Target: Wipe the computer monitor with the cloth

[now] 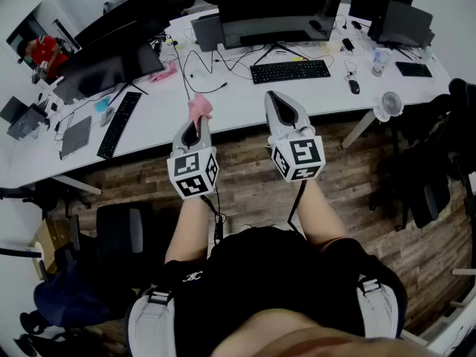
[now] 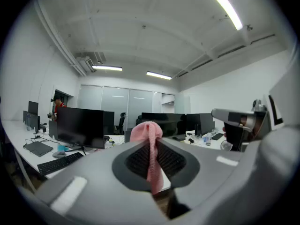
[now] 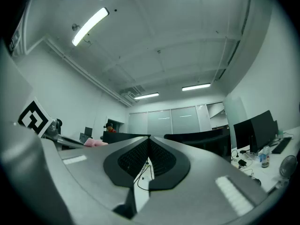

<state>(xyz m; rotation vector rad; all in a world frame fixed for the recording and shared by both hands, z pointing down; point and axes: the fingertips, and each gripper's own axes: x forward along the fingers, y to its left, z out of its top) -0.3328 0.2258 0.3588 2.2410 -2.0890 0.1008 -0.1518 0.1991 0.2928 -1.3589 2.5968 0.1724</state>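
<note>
Nearest the head camera are the person's black shirt (image 1: 253, 274), with a small chest mark too small to read, and both forearms stretched forward over the floor (image 1: 245, 188) of brown wood planks. Left gripper (image 1: 196, 127): jaws closed on a pink cloth (image 1: 199, 108), which is pinched between the ribbed pads with a bunch standing above the tips and a strip hanging down between them. Right gripper (image 1: 274, 100): jaws brought together at the tips, nothing between them; only a sliver of desk and a black cable shows through the gap lower down. Each gripper carries a cube with black-and-white square markers; these are patterns, not legible text. The cloth sits over the near edge of a long white desk (image 1: 238, 104), well apart from the wide curved monitor (image 1: 277, 13) standing at the far side, its screen dark. A black keyboard (image 1: 290, 71) lies in front of that monitor, with a mouse (image 1: 355, 86), a water bottle (image 1: 379, 59) and a small white fan (image 1: 390, 104) to the right. More dark screens (image 1: 111, 58) and a second keyboard (image 1: 119, 123) occupy the left stretch of desk. A black chair (image 1: 123, 236) stands on the floor at left. The room is an office with white walls, a white ceiling with strip lights (image 2: 224, 6) and a frosted glass partition (image 2: 126, 102) at the back. A person in red (image 1: 43, 54) is at the far left.
</note>
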